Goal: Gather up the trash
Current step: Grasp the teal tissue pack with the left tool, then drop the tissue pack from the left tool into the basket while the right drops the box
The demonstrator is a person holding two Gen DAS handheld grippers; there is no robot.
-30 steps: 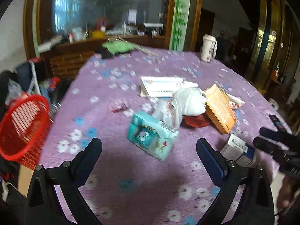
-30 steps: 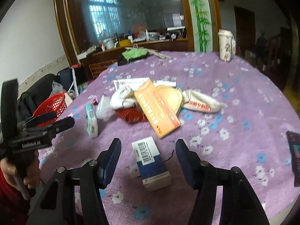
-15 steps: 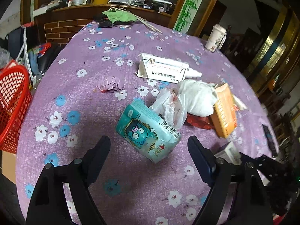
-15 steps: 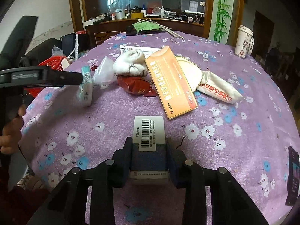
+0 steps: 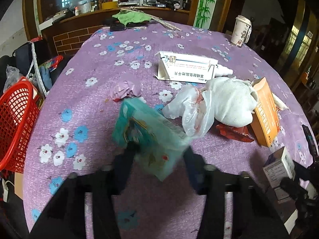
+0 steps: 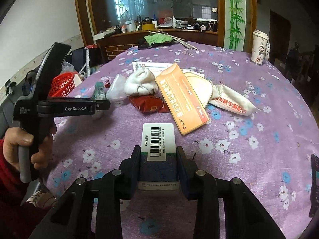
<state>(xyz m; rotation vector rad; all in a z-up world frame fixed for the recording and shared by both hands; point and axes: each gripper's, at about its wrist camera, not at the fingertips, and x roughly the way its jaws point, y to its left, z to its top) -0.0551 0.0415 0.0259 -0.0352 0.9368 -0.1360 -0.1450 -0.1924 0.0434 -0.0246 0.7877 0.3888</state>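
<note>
tablecloth (image 6: 229, 119) matt woven cloth | basket (image 5: 16, 123) red plastic mesh

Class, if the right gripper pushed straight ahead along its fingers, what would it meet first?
Beyond the barcoded box it holds, the right gripper would probably meet the orange box first, though depth is unclear.

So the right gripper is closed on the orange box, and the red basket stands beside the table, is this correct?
Not quite. The right gripper is closed on the blue and white barcode box, as the right wrist view shows; the orange box lies untouched. The red basket does stand beside the table.

Purple flowered tablecloth (image 5: 95, 139), red basket (image 5: 14, 123), orange box (image 6: 181, 97).
</note>
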